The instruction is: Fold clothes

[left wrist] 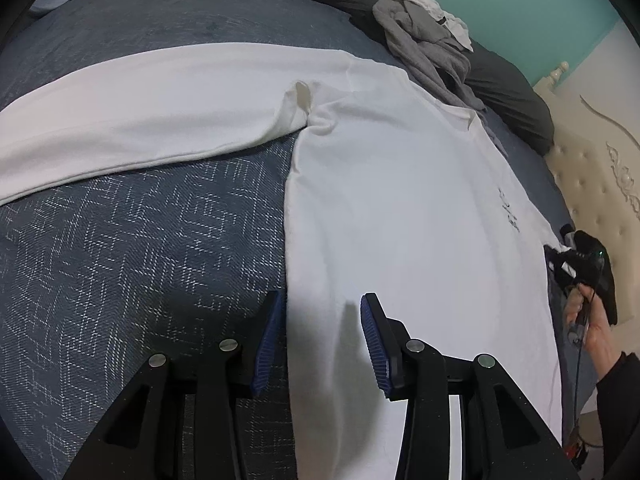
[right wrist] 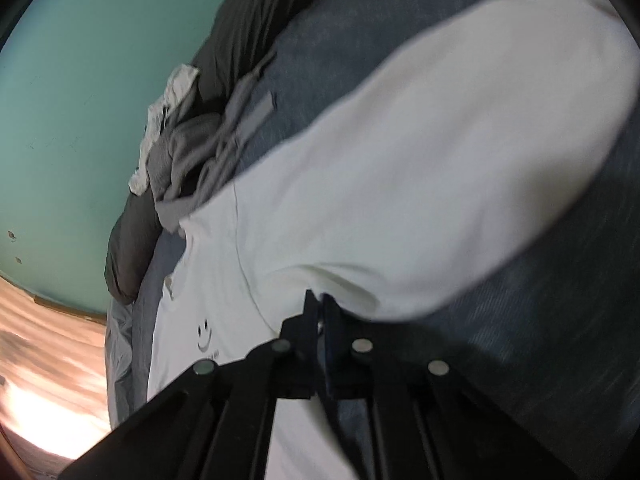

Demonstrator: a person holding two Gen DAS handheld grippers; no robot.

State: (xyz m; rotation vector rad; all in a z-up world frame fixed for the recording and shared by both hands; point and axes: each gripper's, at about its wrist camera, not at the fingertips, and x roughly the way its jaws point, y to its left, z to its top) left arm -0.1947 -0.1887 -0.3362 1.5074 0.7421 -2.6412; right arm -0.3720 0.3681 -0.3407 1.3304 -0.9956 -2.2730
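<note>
The white shirt (left wrist: 400,200) lies spread on the blue bed (left wrist: 140,240), one sleeve stretched sideways. The left claw (left wrist: 322,312) hovers part-open astride its side edge. The right claw (right wrist: 320,308) is pinched together at the shirt's far edge; whether it grips cloth, I cannot tell. Bare bedcover lies alongside.

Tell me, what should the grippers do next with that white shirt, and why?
Probably close the left gripper on the white shirt's side edge: its jaws stand open astride that edge, while the right gripper looks already shut at the shirt's far side, so both could lift and fold.
</note>
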